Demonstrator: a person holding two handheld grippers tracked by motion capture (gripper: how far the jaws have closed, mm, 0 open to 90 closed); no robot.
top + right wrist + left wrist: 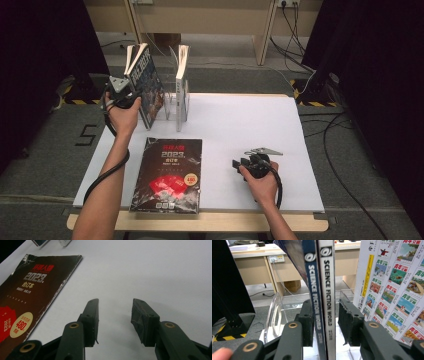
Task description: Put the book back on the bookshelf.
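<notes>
Your left gripper (325, 320) has its jaws around two upright magazines (324, 290) in the clear rack (170, 107) at the table's ten o'clock. Their thin spines, one blue, one white, read SCIENCE FICTION WORLD. A gap shows beside the right pad, so the grip is released. Your right gripper (115, 317) hangs released over bare white table (150, 270), at four o'clock.

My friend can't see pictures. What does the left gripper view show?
Two thin magazines labelled Science Fiction World stand upright between the left gripper's open black jaws. A clear rack stands behind, and a white magazine with small colourful covers is at right.
</notes>
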